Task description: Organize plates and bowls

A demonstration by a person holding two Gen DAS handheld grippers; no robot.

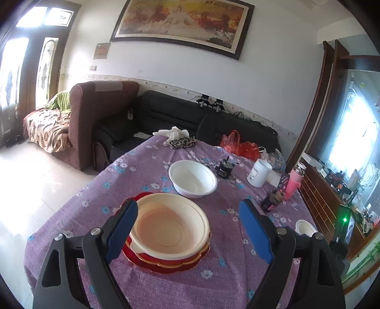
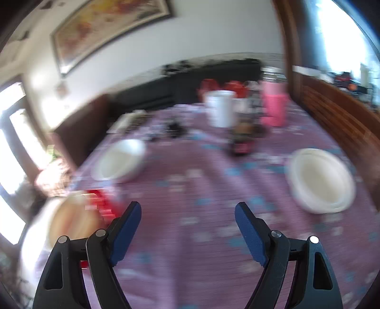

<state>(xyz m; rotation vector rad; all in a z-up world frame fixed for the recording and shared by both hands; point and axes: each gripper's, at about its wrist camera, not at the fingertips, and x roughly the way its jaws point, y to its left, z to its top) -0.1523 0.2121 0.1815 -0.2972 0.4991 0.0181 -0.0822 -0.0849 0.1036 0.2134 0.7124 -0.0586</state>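
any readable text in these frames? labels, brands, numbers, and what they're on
Nothing can be read for certain.
Painting: dark characters at its top right, too small to make out.
White jar: label print too small.
Dark bottle: label too small.
Wall plaque: blurred.
The right wrist view is too motion-blurred for any text.

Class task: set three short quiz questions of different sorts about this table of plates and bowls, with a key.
1. True or false: the cream bowl sits on the red plate.
2. Which is empty? A) left gripper B) right gripper C) both
3. Fill in: the lone white bowl lies ____ the cream bowl, toward the sofa.

Key: 1 true; 2 C; 3 beyond.
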